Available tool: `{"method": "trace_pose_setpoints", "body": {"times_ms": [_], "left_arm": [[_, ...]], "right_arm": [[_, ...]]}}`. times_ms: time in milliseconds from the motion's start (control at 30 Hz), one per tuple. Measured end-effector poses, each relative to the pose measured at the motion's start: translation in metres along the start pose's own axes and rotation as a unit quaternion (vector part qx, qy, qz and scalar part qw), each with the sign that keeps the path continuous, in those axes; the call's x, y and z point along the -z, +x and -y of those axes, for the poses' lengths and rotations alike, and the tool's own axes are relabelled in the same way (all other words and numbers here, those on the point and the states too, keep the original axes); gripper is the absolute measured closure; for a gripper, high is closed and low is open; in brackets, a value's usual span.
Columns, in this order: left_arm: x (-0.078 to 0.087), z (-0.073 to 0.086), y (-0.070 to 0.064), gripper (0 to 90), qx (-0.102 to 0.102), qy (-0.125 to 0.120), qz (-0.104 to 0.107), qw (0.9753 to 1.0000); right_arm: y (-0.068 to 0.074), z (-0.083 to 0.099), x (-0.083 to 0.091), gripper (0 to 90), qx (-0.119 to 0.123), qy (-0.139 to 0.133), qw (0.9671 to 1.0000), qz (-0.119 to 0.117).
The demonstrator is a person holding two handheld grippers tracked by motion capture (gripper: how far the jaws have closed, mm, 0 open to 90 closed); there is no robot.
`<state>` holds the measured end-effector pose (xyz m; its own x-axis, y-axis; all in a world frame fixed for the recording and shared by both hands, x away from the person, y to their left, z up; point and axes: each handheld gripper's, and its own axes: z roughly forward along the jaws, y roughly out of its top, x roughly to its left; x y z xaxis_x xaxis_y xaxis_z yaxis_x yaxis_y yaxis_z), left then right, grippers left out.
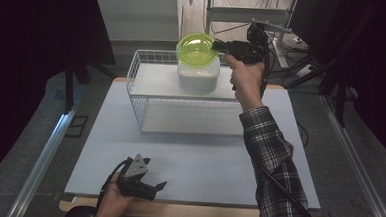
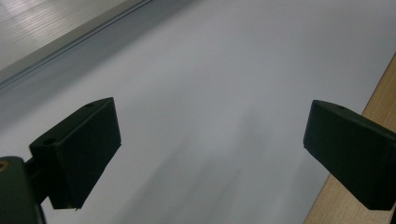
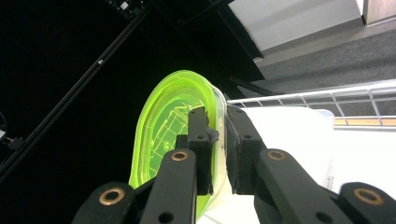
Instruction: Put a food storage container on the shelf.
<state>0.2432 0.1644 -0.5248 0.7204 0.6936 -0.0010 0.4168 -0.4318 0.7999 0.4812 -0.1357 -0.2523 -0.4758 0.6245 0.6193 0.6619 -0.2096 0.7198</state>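
**Green lid held above container in wire basket**

High view: wire basket point(image 1: 136, 93) at the worktop's point(image 1: 193, 163) far edge, white container point(image 1: 197, 76) inside. Right gripper point(image 1: 219, 46) holds the green lid point(image 1: 196, 49) over it; the right gripper view shows jaws clamping the lid's rim point(image 3: 212, 135). Left gripper point(image 1: 163, 186), near edge, jaws wide, empty.
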Motion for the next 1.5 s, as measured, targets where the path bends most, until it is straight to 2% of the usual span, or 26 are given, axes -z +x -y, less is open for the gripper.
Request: {"method": "trace_pose_setpoints", "body": {"times_ms": [67, 133, 200, 300, 467, 700, 767, 867, 1067, 1300, 1500], "left_arm": [[0.000, 0.000, 0.000, 3.6, 0.000, 0.000, 0.000, 1.0000], [0.000, 0.000, 0.000, 3.6, 0.000, 0.000, 0.001, 1.0000], [0.000, 0.000, 0.000, 3.6, 0.000, 0.000, 0.001, 1.0000], [0.000, 0.000, 0.000, 3.6, -0.001, 0.001, 0.002, 1.0000], [-0.001, 0.000, 0.000, 3.6, -0.004, 0.002, 0.002, 1.0000], [-0.001, 0.000, -0.001, 3.6, -0.005, 0.004, 0.004, 1.0000], [-0.001, 0.000, -0.001, 3.6, -0.005, 0.004, 0.004, 1.0000], [-0.001, 0.000, -0.001, 3.6, -0.005, 0.005, 0.004, 1.0000], [-0.001, 0.000, -0.001, 3.6, -0.008, 0.007, 0.003, 0.9999], [-0.001, 0.000, -0.002, 3.6, -0.007, 0.005, 0.003, 1.0000], [-0.001, 0.000, -0.001, 3.6, -0.006, 0.005, 0.004, 1.0000]], "right_arm": [[-0.001, 0.001, -0.003, 81.6, -0.004, 0.002, 1.0000, -0.001], [0.000, 0.002, -0.006, 81.4, 0.001, 0.000, 0.9999, 0.012], [0.000, 0.002, -0.007, 80.6, 0.001, -0.005, 0.9999, 0.015], [0.002, 0.003, -0.008, 79.3, 0.013, -0.006, 0.9995, 0.029], [0.003, 0.003, -0.010, 72.6, 0.018, -0.006, 0.9985, 0.052], [-0.003, 0.002, -0.013, 70.3, 0.005, -0.005, 0.9986, 0.051], [-0.003, 0.002, -0.013, 68.9, 0.017, -0.006, 0.9977, 0.066], [-0.004, 0.001, -0.013, 67.4, 0.023, -0.008, 0.9976, 0.065], [-0.005, 0.000, -0.011, 52.0, 0.038, -0.013, 0.9972, 0.063], [-0.008, -0.001, -0.008, 33.4, 0.062, -0.002, 0.9965, 0.057], [-0.011, 0.004, -0.001, 24.8, 0.082, 0.017, 0.9957, 0.041]]}}
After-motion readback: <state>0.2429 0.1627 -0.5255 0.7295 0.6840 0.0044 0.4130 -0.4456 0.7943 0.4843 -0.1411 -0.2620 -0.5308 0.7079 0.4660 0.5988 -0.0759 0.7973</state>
